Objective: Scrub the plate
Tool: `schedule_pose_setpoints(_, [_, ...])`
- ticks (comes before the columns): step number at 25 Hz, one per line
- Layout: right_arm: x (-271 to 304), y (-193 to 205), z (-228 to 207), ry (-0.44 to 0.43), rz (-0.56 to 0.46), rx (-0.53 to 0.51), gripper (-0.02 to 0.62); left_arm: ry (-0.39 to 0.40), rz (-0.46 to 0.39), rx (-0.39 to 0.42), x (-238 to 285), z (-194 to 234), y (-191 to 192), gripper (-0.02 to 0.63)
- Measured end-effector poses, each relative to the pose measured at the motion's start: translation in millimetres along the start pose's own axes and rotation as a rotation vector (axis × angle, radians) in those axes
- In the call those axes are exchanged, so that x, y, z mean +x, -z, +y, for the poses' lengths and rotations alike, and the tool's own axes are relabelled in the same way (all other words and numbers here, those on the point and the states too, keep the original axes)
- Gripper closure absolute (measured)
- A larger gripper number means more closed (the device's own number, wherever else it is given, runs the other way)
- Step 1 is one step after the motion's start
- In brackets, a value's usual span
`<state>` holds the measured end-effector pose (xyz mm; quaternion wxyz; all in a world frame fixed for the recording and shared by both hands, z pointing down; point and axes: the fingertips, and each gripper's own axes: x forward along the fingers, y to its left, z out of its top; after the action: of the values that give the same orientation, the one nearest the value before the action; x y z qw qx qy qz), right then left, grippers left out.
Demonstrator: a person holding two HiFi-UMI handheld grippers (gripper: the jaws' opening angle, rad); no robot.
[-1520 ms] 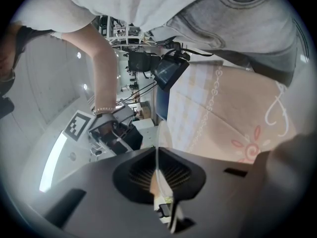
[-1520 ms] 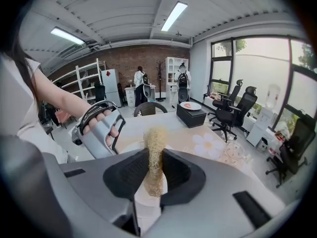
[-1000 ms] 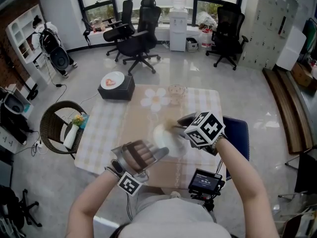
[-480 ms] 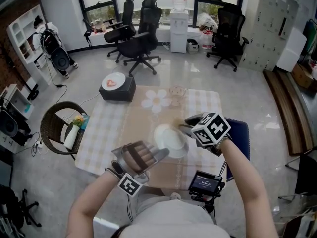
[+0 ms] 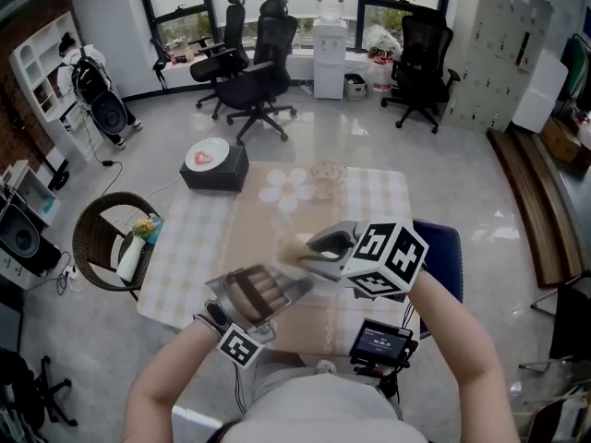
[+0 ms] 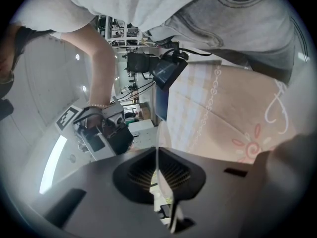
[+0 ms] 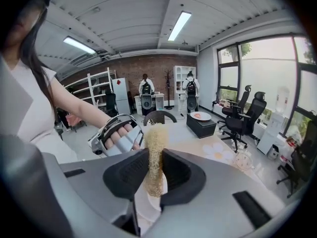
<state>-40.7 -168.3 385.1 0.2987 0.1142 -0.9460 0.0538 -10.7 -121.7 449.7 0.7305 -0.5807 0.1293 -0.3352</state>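
- Two jaws of the left gripper (image 6: pixel 158 175) pinch the rim of the white plate (image 6: pixel 159 135) — it is held edge-on over the patterned table (image 5: pixel 242 212).
- Clamped shut, the right gripper (image 7: pixel 154 168) grips a tan scrubber (image 7: pixel 155 138) — just beside the plate; contact unclear.

white plate (image 6: pixel 160 135) edge-on, tight between the left gripper's (image 6: pixel 157 152) jaws, patterned tablecloth (image 6: pixel 233 108) beyond

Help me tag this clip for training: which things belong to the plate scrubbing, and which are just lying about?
In use:
plate, pinched in the left gripper
scrubber, pinched in the right gripper

Lying about:
glass bowl on the table
black box with a dish
wicker chair
office chairs
water cooler
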Motion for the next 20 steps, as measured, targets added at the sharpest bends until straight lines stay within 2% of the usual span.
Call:
schedule_pose_setpoints(5, [10,5,8,-0.038,0.032,-0.017,0.506,0.001,-0.002,0.015,2,0,-1,0.583])
schedule_pose_setpoints(11, [23,14,2,-0.011,0.069,-0.039,0.506,0.021,-0.004,0.038,4,-5,-1,0.583])
schedule_pose_setpoints(16, [29,14,-4,-0.01,0.053,-0.007,0.506,0.038,0.0,0.04,2,-8,0,0.583])
schedule_pose_setpoints(20, [35,11,-16,0.022,0.036,0.005,0.506,0.038,0.0,0.041,2,-9,0,0.583])
